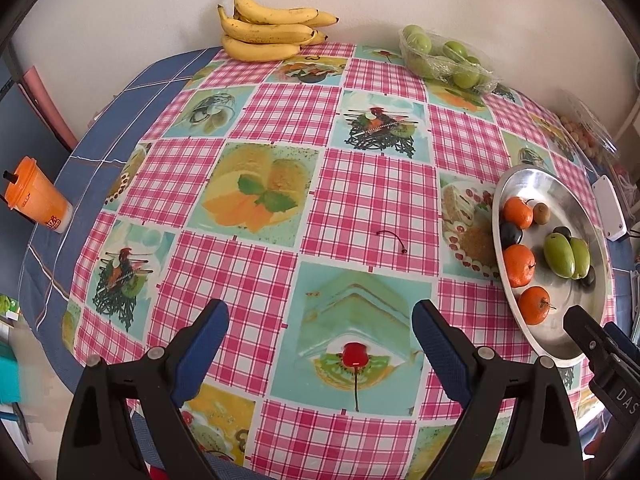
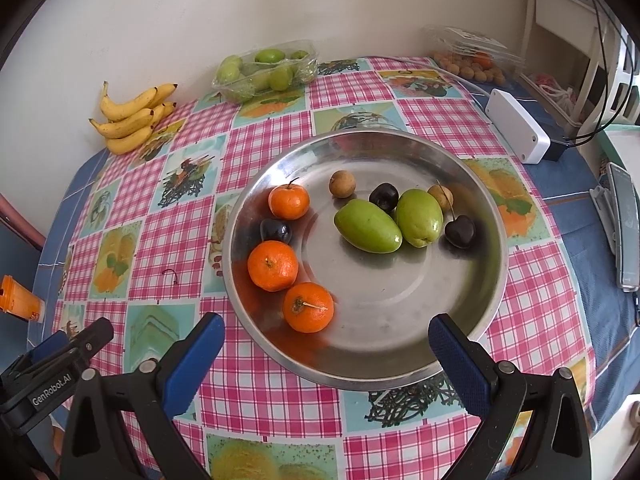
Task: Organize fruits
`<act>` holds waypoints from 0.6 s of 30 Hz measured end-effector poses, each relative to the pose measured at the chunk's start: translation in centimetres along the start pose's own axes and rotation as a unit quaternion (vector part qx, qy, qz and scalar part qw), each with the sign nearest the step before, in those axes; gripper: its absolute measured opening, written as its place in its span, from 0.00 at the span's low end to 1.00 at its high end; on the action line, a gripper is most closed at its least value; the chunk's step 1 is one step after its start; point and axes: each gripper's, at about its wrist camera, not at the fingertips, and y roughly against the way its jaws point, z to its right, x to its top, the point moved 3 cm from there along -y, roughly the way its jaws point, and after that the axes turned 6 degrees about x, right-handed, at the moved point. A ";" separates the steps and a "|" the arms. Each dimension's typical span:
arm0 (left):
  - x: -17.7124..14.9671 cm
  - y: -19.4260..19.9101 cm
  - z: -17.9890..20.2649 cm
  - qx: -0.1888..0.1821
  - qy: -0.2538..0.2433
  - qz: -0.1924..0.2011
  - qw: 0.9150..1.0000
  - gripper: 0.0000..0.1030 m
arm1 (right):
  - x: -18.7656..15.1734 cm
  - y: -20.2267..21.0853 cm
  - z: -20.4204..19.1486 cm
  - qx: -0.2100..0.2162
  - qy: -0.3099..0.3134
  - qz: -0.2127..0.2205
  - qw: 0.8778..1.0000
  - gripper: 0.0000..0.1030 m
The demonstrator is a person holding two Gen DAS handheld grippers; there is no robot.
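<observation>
Both tongs wide, fruit in bowl

Left claw and right claw, apparently empty, jaws wide, angled downward.

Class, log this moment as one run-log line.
left gripper: open, empty, over tablecloth | right gripper: open, empty, at metal bowl | bowl: three oranges, mixed fruits

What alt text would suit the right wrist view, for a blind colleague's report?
A metal dish on a checked tablecloth holds three oranges, two green fruits and small dark and brown fruits. The open right gripper hovers at its near rim.
</observation>
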 end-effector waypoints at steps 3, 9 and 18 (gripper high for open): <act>0.0 -0.1 -0.1 0.001 0.000 0.000 1.000 0.90 | -0.1 -0.1 -0.1 0.000 0.002 -0.003 1.000 1.00; 0.0 -0.1 -0.2 0.005 0.002 -0.001 1.000 0.90 | -0.1 -0.2 -0.2 0.000 0.004 -0.003 1.000 1.00; 0.0 -0.2 -0.3 0.014 0.005 -0.001 1.000 0.90 | -0.1 -0.3 -0.2 0.001 0.004 -0.007 1.000 1.00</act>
